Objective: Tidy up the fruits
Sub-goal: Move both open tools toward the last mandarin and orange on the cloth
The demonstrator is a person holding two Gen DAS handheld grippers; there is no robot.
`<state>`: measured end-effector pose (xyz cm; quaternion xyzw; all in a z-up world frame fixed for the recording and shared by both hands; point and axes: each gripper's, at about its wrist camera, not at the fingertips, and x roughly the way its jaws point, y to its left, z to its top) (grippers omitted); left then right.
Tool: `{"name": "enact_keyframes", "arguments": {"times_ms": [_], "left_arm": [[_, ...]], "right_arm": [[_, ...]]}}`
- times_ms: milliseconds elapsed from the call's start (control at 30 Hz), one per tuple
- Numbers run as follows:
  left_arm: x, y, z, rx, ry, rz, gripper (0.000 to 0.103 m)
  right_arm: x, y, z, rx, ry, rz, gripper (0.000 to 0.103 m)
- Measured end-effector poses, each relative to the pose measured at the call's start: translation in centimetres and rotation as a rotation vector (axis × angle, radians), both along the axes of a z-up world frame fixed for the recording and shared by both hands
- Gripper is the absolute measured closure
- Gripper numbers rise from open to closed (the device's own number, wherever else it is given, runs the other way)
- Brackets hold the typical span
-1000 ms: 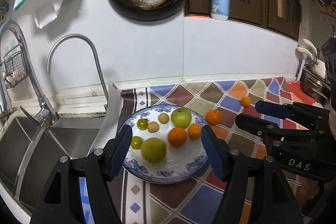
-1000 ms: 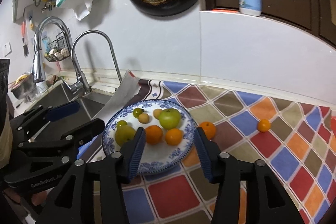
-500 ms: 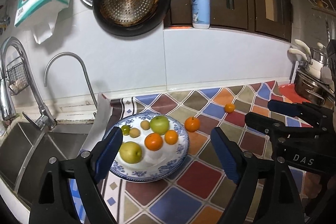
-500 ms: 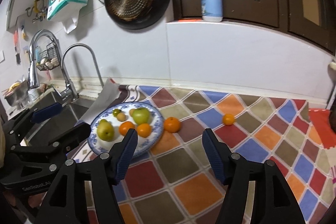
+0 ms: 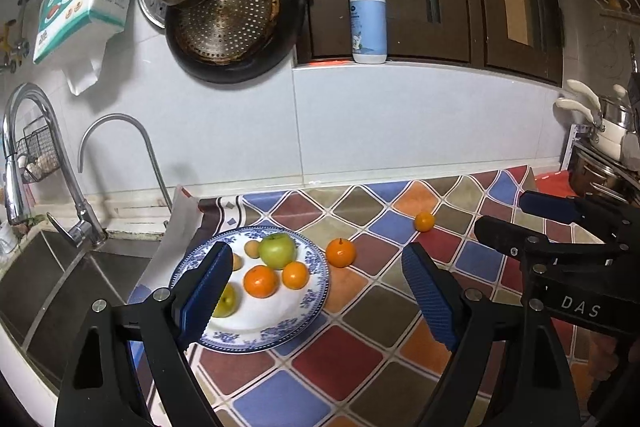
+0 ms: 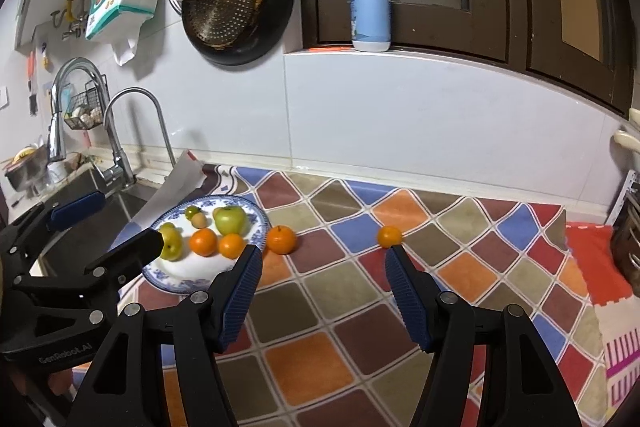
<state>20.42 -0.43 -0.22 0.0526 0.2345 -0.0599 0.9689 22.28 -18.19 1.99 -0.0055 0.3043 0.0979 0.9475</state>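
The left tongs (image 5: 318, 287) hide part of a yellow fruit (image 5: 225, 301); both they and the right tongs (image 6: 322, 283) gape wide, holding nothing.

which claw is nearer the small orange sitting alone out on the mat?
Right. The right claw is open with the small orange just past its right fingertip. The left claw is open over by the plate, well to the orange's left.

Plate (image 6: 256, 217): green apple (image 6: 231, 219), two oranges, small fruits. Worktop: orange (image 6: 282, 239) just right of plate; small orange (image 6: 389, 236) farther right.
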Motion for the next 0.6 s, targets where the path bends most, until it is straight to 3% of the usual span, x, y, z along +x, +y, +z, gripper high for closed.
{"name": "enact_keyframes", "arguments": {"times_ms": [600], "left_arm": [[5.7,-3.7,-3.9,0.05,0.066,-0.001,0.017]], "right_arm": [[6.2,-4.0,-4.6,0.02,0.083,0.0,0.038]]}}
